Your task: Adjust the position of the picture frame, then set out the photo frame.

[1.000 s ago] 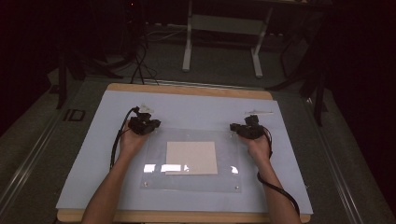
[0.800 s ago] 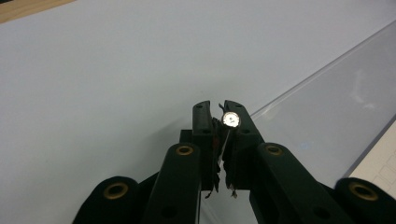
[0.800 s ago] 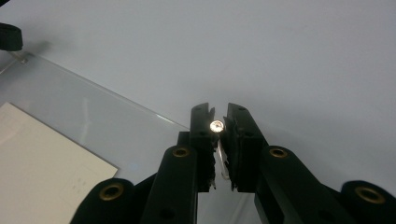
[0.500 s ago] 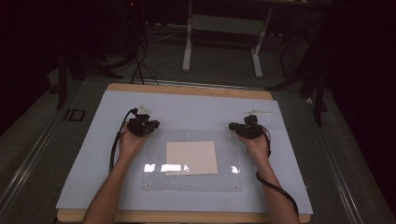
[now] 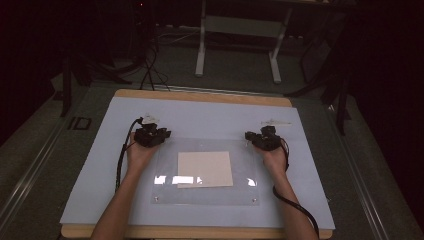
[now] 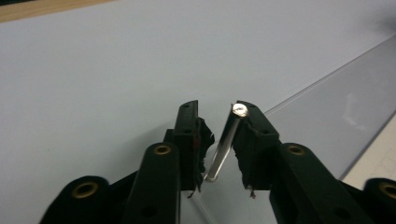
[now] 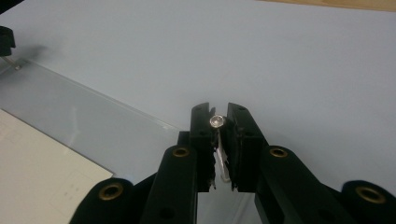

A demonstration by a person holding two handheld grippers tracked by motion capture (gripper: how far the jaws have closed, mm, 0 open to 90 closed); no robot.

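Both forearms in from the near edge, hands resting at the far corners of the clear acrylic sheet (image 5: 205, 195) on the pale blue mat (image 5: 100, 165). Left gripper (image 6: 218, 140) just been opening, jaws apart, sheet corner with its silver screw (image 6: 240, 110) leaning on one pad, off the other. Right gripper (image 7: 219, 140) narrow, clamped on the opposite corner, screw head (image 7: 216, 121) between the tips. Cream paper (image 5: 205, 169) flat under the sheet, cut off at both gripper views' edges. Glare over the near part of the sheet. Bare mat beyond both grippers up to the wooden table edge (image 5: 200, 96).
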